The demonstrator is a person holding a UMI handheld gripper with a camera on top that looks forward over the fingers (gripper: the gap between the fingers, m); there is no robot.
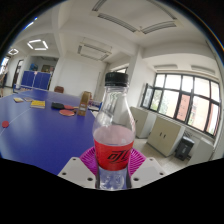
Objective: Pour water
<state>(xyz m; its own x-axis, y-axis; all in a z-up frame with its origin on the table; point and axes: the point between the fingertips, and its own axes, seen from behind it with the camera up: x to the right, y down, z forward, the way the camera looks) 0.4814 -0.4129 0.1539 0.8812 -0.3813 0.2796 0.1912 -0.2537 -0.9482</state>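
I have the gripper [112, 172] raised above the blue worktop [35, 125] and pointing level across the room, the horizon a little tilted. Its jaws are closed in on a plastic bottle [113, 135] — the magenta pads [92, 158] press against its lower body from both sides, so the bottle is clamped between them and carried clear of the worktop.

The bottle stands upright in the grasp, right in front of the lens. It is clear plastic with a black cap, a red label wrapped round the middle with light lettering I cannot read, and its upper part looks see-through. How much liquid it holds I cannot tell.

Beyond the bottle, the blue worktop stretches away with a few small things on it — a yellowish flat item [38, 103] and a reddish round one [67, 113] — too small to name. A row of windows [185, 98] lines the wall past the bottle, with pale cabinets [165, 133] under them.
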